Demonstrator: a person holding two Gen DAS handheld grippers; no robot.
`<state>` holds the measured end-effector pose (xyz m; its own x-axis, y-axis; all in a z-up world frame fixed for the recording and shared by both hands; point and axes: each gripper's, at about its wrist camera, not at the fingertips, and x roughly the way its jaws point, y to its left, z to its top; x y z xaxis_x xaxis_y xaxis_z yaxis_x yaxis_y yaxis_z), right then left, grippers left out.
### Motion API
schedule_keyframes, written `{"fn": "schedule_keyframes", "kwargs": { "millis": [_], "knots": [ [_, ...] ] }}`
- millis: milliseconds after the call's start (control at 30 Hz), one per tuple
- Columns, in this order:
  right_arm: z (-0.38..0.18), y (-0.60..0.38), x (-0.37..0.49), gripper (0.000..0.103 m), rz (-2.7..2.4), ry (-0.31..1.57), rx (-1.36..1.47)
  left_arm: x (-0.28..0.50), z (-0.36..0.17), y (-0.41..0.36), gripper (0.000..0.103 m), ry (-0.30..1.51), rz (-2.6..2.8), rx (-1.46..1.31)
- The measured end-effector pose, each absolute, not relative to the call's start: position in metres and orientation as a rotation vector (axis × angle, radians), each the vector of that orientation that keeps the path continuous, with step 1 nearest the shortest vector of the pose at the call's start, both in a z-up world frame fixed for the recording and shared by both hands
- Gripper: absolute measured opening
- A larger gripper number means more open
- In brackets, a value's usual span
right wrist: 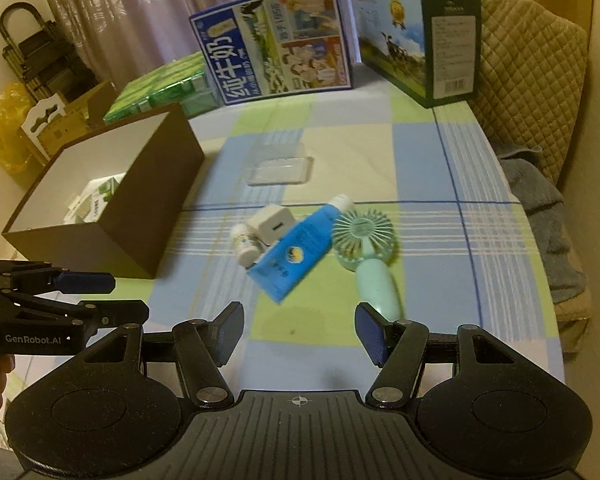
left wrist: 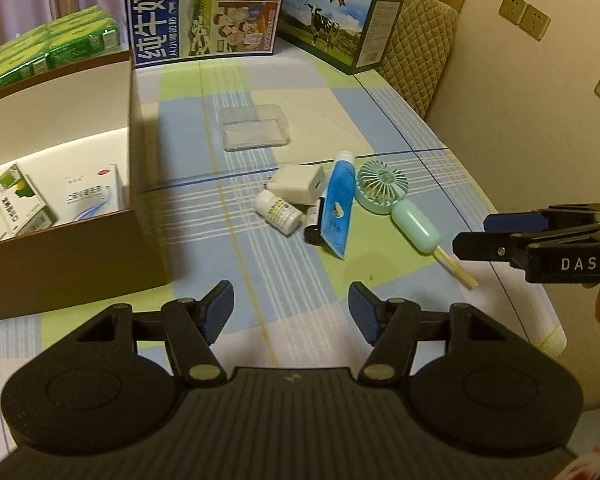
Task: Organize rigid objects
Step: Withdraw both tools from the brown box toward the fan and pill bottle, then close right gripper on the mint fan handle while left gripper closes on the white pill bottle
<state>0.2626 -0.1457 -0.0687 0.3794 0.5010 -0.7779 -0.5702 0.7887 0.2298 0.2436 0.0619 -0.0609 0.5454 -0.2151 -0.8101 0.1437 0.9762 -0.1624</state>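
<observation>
A small pile lies mid-table: a white charger, a white pill bottle, a blue tube and a mint hand fan. An open brown box stands to the left with medicine cartons inside. My left gripper hovers open, short of the pile. My right gripper is open too, near the fan's handle, touching nothing.
A clear plastic case lies behind the pile. Two milk cartons and green packs line the far edge. A quilted chair stands past the table's right edge. A thin wooden stick pokes out by the fan handle.
</observation>
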Motion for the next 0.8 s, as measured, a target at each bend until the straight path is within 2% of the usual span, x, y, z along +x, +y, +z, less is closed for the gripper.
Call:
{"fn": "schedule_keyframes", "kwargs": {
  "millis": [800],
  "knots": [
    [-0.127,-0.148,0.322,0.058,0.683,0.972,-0.176,0.296,-0.103,0.036,0.055,0.993,-0.134,-0.044]
  ]
}}
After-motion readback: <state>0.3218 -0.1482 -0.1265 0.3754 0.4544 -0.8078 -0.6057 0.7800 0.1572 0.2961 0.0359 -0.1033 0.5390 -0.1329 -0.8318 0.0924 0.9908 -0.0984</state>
